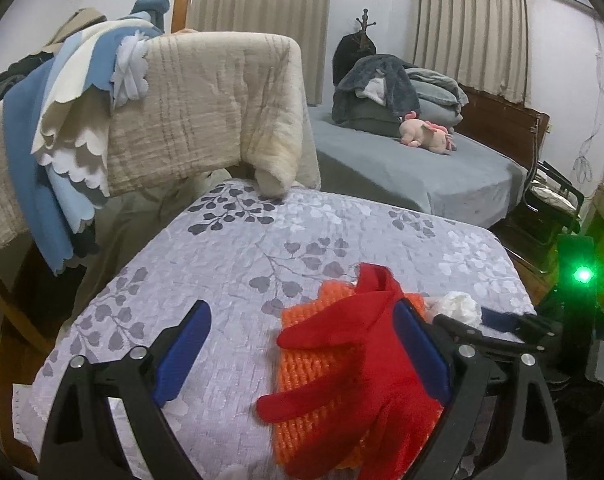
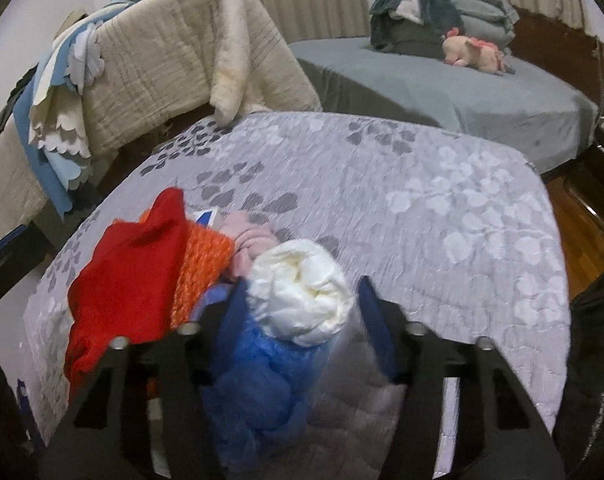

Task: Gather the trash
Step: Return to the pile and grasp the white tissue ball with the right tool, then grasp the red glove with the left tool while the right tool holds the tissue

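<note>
Right wrist view alone shows a blue plastic bag [image 2: 258, 380] bunched beneath the white crumpled wad [image 2: 302, 296], which sits between the right gripper [image 2: 302, 312] fingers; whether they pinch it I cannot tell. Left wrist view shows the grey leaf-patterned quilt [image 1: 262, 248], the left gripper [image 1: 302, 344] spread wide, its right finger against a red glove [image 1: 358, 372] on orange knit [image 1: 322, 368]. Faint lettering at the quilt's corner is unreadable.
</note>
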### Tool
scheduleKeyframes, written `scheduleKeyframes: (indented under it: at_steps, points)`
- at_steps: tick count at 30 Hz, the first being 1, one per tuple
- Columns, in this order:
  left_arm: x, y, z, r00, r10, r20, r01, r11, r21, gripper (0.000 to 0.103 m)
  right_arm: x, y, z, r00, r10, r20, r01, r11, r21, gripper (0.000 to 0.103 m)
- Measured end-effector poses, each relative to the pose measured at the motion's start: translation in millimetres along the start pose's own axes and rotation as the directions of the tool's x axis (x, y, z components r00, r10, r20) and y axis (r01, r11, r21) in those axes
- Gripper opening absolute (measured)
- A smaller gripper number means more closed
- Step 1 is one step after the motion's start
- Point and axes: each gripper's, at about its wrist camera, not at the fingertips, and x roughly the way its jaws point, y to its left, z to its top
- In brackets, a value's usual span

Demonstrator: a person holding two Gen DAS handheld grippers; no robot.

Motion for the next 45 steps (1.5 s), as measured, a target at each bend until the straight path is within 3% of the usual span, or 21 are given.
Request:
scheduleKeyframes:
  at_steps: [3,9,14,19,21,23,26,31,45]
  points:
    - [2,-6,0,1.0,-0.013,-0.005,0.013,1.0,0.006,0.09,-3,0,0,1.0,0.013,0.004,-0.013,1.0,-0.007,0.033]
    - [7,-21,1,0.999,-0.051,-0.014,0.051,0.998,0.022,0.086,-22,-9,1,0.999,0.014,0.033,-0.014,1.0,0.001,0.032]
    - [20,-38,1,0.995,-0.089,-0.044,0.091,0.995,0.049,0.074,-38,-20,1,0.998,0.006,0.057,-0.007,1.0,0.014,0.032]
    - [38,-50,-1,0.992,-0.094,-0.086,0.101,0.992,0.075,0.068,-47,-28,-1,0.998,-0.002,0.059,0.001,1.0,0.017,0.032]
    - [45,-53,-4,0.99,-0.092,-0.106,0.101,0.991,0.082,0.061,-49,-30,-2,0.998,-0.004,0.061,0.002,1.0,0.019,0.032]
    - [51,-54,-6,0.989,-0.087,-0.122,0.099,0.991,0.093,0.044,-51,-32,-3,0.998,-0.005,0.062,0.004,1.0,0.021,0.032]
    - [50,-54,-8,0.991,-0.075,-0.11,0.087,0.99,0.107,0.027,-51,-33,-4,0.998,-0.01,0.059,0.008,1.0,0.026,0.032]
    - [44,-45,-6,0.992,-0.084,-0.091,0.091,0.993,0.076,0.008,-54,-31,-4,0.998,-0.005,0.065,0.003,1.0,0.031,0.032]
    - [-8,-44,16,0.992,-0.127,0.016,0.126,0.991,0.054,0.006,-92,-30,2,0.991,0.008,0.13,-0.01,1.0,0.022,0.032]
